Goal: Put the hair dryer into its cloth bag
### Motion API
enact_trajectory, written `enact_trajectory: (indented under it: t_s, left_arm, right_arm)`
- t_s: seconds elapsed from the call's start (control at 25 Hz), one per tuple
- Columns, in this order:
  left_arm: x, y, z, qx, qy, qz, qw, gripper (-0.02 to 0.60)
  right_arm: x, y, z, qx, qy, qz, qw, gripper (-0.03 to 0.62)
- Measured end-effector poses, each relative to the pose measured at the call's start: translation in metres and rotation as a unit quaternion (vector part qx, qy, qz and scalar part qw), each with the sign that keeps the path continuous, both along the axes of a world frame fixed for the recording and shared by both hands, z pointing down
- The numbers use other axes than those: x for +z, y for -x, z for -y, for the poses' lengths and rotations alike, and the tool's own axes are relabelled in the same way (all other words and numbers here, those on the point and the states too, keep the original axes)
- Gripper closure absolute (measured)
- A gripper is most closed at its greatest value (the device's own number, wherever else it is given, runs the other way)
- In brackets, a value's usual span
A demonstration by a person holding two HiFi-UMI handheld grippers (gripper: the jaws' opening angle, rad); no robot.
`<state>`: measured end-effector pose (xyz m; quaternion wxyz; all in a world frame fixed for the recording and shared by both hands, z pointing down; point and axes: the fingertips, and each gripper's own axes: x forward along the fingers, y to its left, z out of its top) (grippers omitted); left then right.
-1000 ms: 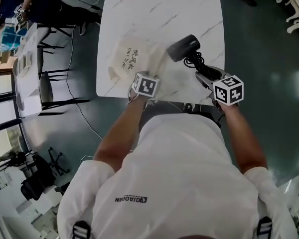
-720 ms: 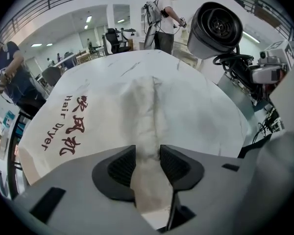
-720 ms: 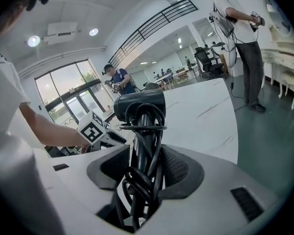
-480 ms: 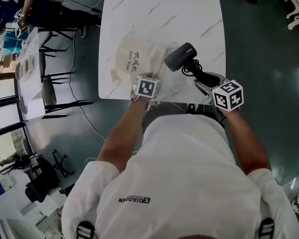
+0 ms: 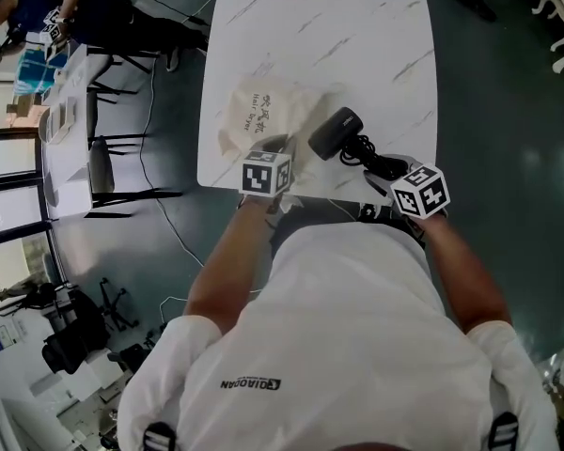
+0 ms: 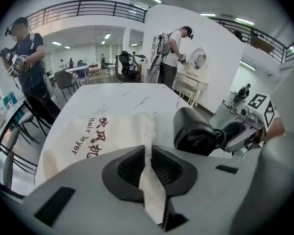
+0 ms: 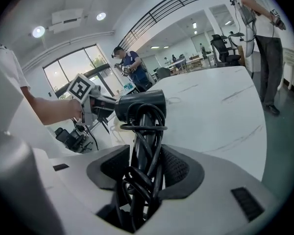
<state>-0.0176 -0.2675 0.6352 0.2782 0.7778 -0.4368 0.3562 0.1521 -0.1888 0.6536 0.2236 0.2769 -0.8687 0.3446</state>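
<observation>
- A person stands at a white marble-pattern table [image 5: 357, 36], seen from above, with a two-jaw gripper in each hand.
- The left gripper [image 6: 149, 168] has just been closing its jaws. They now pinch a fold of the cloth bag [image 5: 263, 116] at its near edge.
- The cream cloth bag, printed with red lettering, lies on the table's near left part.
- The right gripper [image 7: 139, 175] is clamped on the handle of the hair dryer [image 5: 336, 132], with the black cord [image 7: 142, 146] wound around that handle and caught between the jaws.
- The black hair dryer is held near the table's front edge, just beside the bag's right side, with its head pointing toward the bag.
</observation>
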Motion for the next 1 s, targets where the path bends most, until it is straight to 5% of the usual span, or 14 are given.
enact_trajectory:
  t_s: [0.6,1.0]
  left_arm:
    - [-0.044,0.024,0.0,0.042,-0.043,0.022,0.9979,0.52]
    - [-0.063,0.04,0.007,0.044,-0.057,-0.007,0.9974,0.522]
  right_arm:
    - [0.016,0.118,0.042,-0.099,-0.017,-0.05,0.994,0.376]
    - [0.019,0.194,0.094,-0.073,-0.055,-0.063,0.994,0.376]
